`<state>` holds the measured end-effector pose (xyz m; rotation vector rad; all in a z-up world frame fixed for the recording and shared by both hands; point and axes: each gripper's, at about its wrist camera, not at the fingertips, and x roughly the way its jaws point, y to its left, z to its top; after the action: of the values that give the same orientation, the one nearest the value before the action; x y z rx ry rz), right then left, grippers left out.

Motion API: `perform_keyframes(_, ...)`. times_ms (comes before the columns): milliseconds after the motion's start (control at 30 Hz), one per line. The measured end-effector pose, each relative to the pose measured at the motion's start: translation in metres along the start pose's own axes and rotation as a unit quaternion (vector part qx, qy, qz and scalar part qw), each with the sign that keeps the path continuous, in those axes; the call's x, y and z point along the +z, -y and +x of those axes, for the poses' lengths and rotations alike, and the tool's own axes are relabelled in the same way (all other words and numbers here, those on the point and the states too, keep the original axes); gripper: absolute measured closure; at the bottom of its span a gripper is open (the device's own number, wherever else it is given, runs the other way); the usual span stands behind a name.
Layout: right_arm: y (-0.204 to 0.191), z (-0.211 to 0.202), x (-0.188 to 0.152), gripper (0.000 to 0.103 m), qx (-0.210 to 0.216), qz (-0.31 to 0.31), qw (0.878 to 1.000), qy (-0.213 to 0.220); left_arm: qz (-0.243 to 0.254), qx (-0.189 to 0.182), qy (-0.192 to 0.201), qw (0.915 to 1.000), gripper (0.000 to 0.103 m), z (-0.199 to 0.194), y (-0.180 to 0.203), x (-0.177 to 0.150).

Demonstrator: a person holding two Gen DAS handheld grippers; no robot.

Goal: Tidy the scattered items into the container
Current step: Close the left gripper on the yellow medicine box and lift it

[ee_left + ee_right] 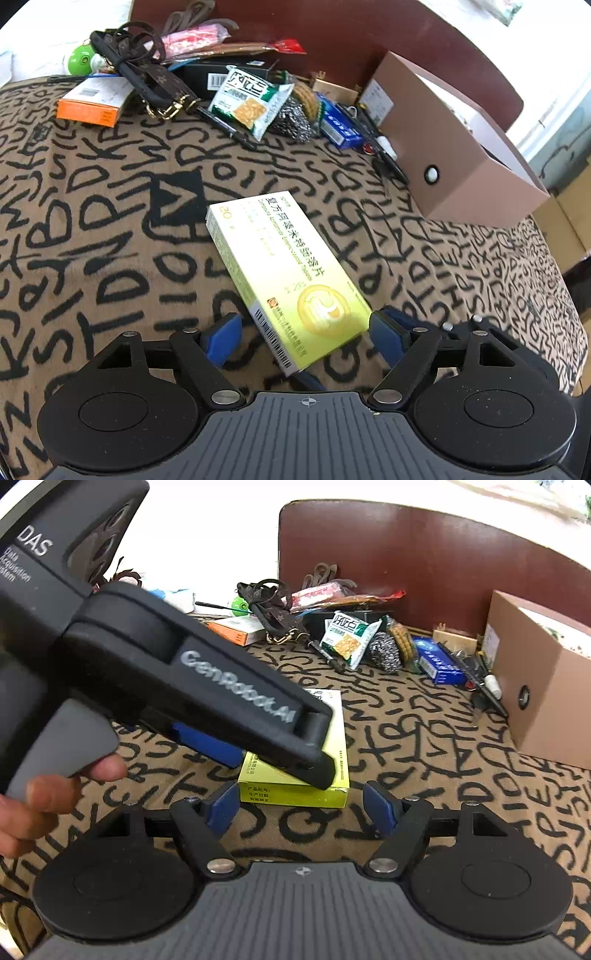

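While my left fingers (pixel 306 334) straddle the yellow medicine box (pixel 286 273) mid-table without pinching it, my right fingers (pixel 301 806) gape just short of it; the cardboard container (pixel 458 155) waits at the far right edge.

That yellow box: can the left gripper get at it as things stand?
Probably yes. The left gripper is open, with the yellow box lying flat between its pads, nothing covering it; the right gripper waits just short.

- In the right wrist view the left gripper (pixel 280 760) covers much of the yellow box (pixel 295 794).
- The brown container (pixel 546 701) is cut by that picture's right edge; its inside cannot be made out.
- The black box (pixel 221 75) in the pile at the blanket's far edge lies mostly buried.
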<state>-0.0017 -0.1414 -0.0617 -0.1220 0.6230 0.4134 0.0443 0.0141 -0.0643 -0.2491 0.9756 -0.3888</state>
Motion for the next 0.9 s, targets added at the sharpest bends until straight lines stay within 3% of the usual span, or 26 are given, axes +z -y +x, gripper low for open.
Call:
perform_keyframes(100,-0.003,-0.005,0.001,0.016,0.008,-0.005,1.000,0.008,-0.001,-0.007,0.006,1.0000,0.016,-0.003,-0.001,0.003)
perform_keyframes(267,-0.002,0.005,0.008,0.016,-0.001,-0.001,1.000,0.011,-0.005,-0.001,0.007,1.0000,0.016,0.003,-0.004,0.012)
perform_keyframes(467,0.001,0.023,0.014,0.020,-0.002,0.009,1.000,0.002,0.002,-0.004,-0.006,1.0000,0.026,0.014,-0.008,0.021)
perform_keyframes(667,0.004,0.035,0.009,0.024,-0.010,0.017,1.000,-0.015,-0.002,-0.006,-0.007,1.0000,0.023,0.016,-0.012,0.021)
perform_keyframes(733,0.005,0.035,0.008,0.032,-0.013,0.015,1.000,-0.012,0.004,-0.003,-0.006,1.0000,0.023,0.017,-0.009,0.021)
perform_keyframes(900,0.007,0.028,0.005,0.032,-0.012,0.013,1.000,-0.014,0.021,0.006,-0.008,0.9997,0.024,0.017,0.001,0.016)
